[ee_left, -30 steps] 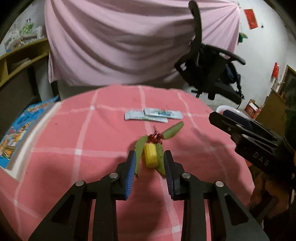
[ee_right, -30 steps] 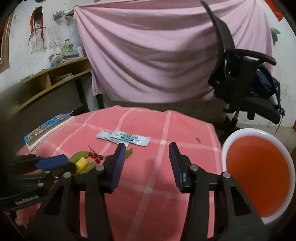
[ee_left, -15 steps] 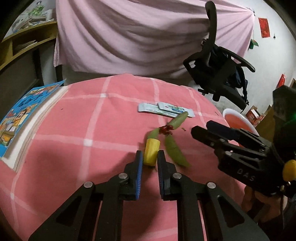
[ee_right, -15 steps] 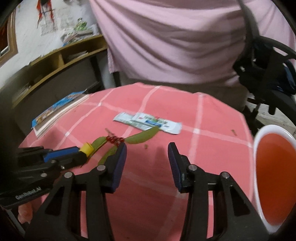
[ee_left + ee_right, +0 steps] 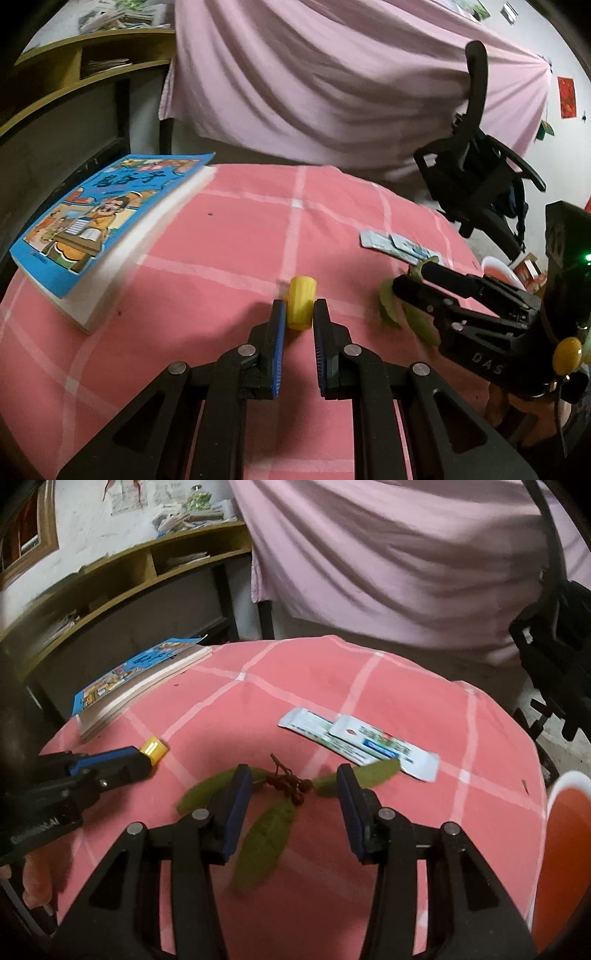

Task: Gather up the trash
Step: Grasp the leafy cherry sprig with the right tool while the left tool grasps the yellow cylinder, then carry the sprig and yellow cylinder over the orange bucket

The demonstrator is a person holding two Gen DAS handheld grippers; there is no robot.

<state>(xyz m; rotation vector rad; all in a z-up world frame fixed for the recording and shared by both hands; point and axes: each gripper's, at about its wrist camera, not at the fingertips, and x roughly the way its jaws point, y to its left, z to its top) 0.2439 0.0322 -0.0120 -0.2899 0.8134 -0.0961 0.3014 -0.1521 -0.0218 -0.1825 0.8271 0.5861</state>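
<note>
My left gripper (image 5: 300, 312) is shut on a small yellow cap (image 5: 302, 302), held just over the pink checked cloth (image 5: 229, 258); in the right wrist view the same cap (image 5: 154, 748) shows at the tip of that gripper at the left. My right gripper (image 5: 293, 779) stands open over a sprig of green leaves (image 5: 266, 834) with dark red berries (image 5: 290, 784), one finger on each side, pads not touching it. Two flat white and blue wrappers (image 5: 362, 740) lie just beyond the sprig. In the left wrist view the right gripper (image 5: 424, 280) covers part of the leaves (image 5: 388, 306).
A blue picture book (image 5: 103, 218) lies at the table's left edge. A white bin with an orange liner (image 5: 565, 849) stands beside the table at the right. A black office chair (image 5: 476, 177), a hanging pink sheet (image 5: 332, 81) and wooden shelves (image 5: 122, 576) stand behind.
My left gripper closed on the yellow cap and carried it left, away from the leaves. My right gripper came down and left over the sprig, its jaws unchanged.
</note>
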